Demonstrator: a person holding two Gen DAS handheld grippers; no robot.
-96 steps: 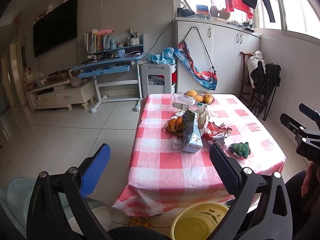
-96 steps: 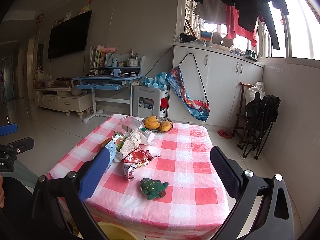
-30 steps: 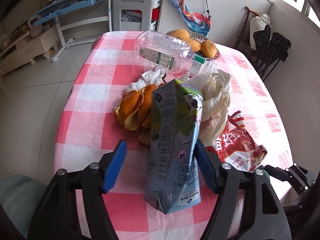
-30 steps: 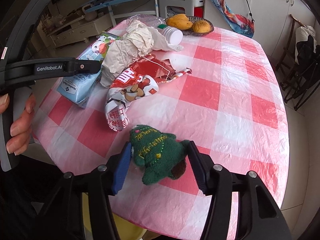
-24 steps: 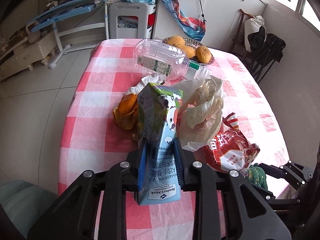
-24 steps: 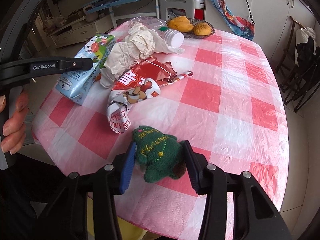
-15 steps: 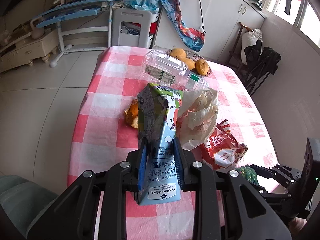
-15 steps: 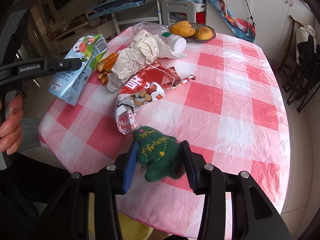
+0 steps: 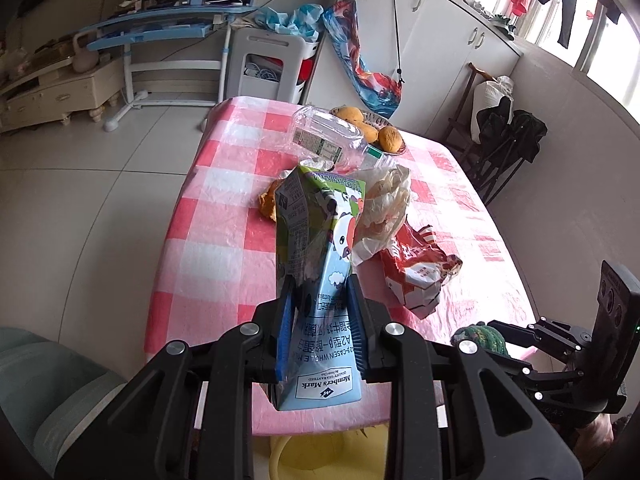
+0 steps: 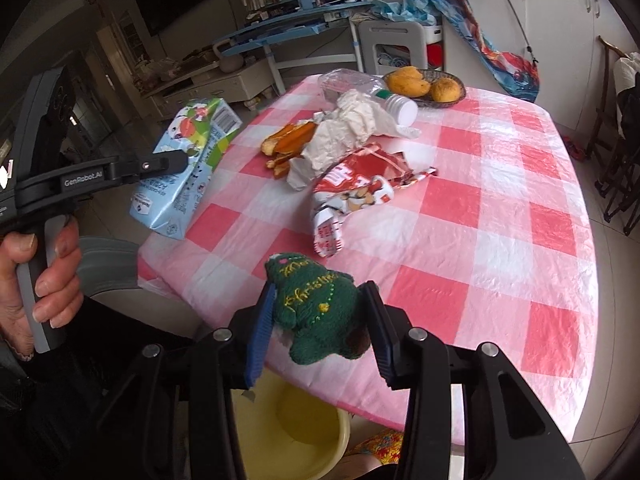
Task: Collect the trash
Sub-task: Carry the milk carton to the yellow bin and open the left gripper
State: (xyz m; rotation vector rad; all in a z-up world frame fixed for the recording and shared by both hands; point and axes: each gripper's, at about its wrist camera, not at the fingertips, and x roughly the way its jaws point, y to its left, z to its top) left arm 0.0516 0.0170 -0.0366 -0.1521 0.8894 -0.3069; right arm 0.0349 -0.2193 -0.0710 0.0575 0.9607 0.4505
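My left gripper (image 9: 320, 320) clamps a crumpled blue milk carton (image 9: 316, 276) off the pink checked table (image 10: 500, 216), my right gripper (image 10: 320, 332) squeezes a green knitted toy (image 10: 316, 308) above the yellow bin (image 10: 304, 440), while wrappers, peel and bottle remain uncollected.

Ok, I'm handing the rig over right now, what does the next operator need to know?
Left gripper: shut on the milk carton, lifted clear of the table.
Right gripper: shut on the green knitted toy, at the table's near edge, above the yellow bin.
On the table: red snack wrapper, crumpled white bag, orange peels, empty plastic bottle. The fruit basket looks like no trash.
Done: two items picked up, none binned yet.
Left: drop the carton in the bin, decide whether the toy belongs there, then collect the rest.
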